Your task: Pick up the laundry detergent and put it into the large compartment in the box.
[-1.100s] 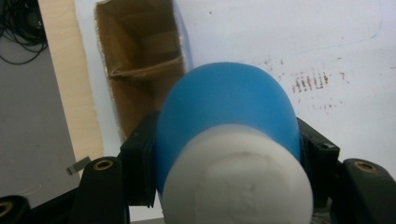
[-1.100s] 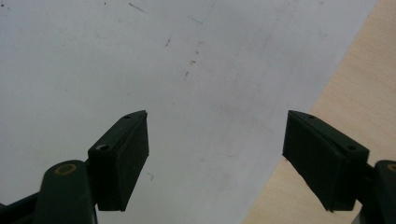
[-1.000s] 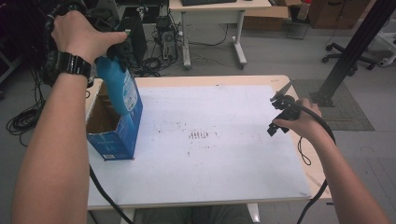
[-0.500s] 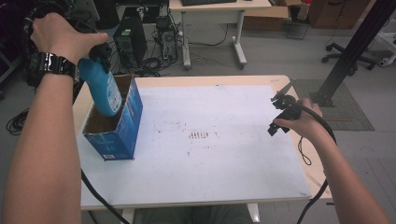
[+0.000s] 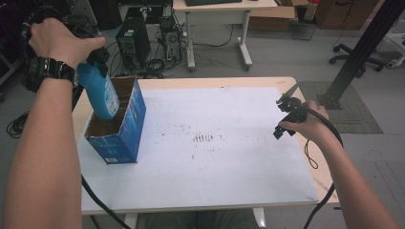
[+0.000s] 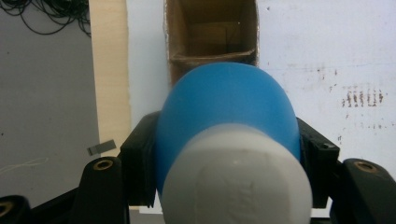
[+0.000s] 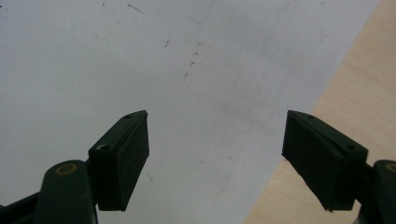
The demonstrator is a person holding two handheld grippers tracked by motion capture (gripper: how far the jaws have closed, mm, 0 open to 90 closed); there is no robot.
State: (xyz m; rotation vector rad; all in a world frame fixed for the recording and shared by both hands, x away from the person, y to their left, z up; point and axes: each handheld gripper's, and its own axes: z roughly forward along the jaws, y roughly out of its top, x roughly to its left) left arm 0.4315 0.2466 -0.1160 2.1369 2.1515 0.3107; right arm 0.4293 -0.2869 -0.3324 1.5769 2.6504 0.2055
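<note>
A blue bottle (image 5: 99,93) with a white cap (image 6: 236,179) hangs tilted over the open top of a blue cardboard box (image 5: 125,131). My left gripper (image 5: 95,57) is shut on the bottle's upper part. In the left gripper view the bottle (image 6: 229,107) sits between the black jaws of the left gripper (image 6: 229,154), and the brown inside of the box (image 6: 212,35) lies beyond it. My right gripper (image 5: 284,114) hovers open over the table's right side. In the right gripper view the right gripper (image 7: 217,154) holds nothing between its jaws.
A white sheet (image 5: 224,143) with small dark marks covers the wooden table (image 5: 210,82). Its right edge meets bare wood (image 7: 345,84). Beyond the table stand a desk, computer towers (image 5: 129,40) with cables, and a black post (image 5: 356,52).
My left gripper has carried the bottle to the left and tilted it, and its lower end now stands over the box's opening. The right gripper has stayed put.
</note>
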